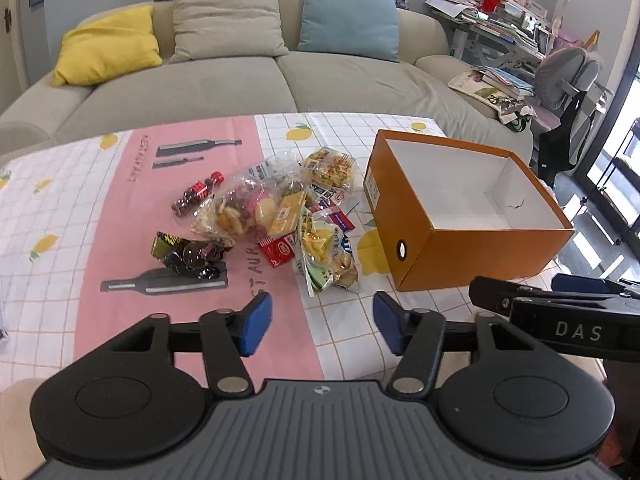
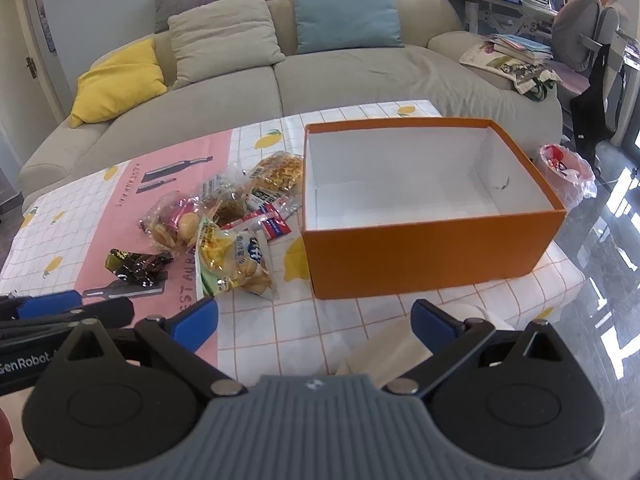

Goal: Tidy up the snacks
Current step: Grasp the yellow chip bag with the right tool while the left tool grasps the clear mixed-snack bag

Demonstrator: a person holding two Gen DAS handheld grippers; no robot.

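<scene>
You hold both tools back at the near edge of the surface (image 1: 352, 344), above the tablecloth, and neither has anything in it. Your left hand-held gripper (image 1: 322, 322) has its blue pads spread wide with only cloth between them, and it points at the snack pile (image 1: 280, 216), which seems the sensible line for a first pick. Your right hand-held gripper (image 2: 314, 322) is opened wider still and faces the orange box (image 2: 432, 256), which stands with its top off and its white inside bare, so nothing is sorted yet. The pile sits just left of the box, with the nearest crisp bag (image 1: 328, 256) close to its front corner, which should keep each carry short. A dark-wrapped packet (image 1: 186, 256) lies apart on the pink strip, left of the pile, and will likely need its own reach.
</scene>
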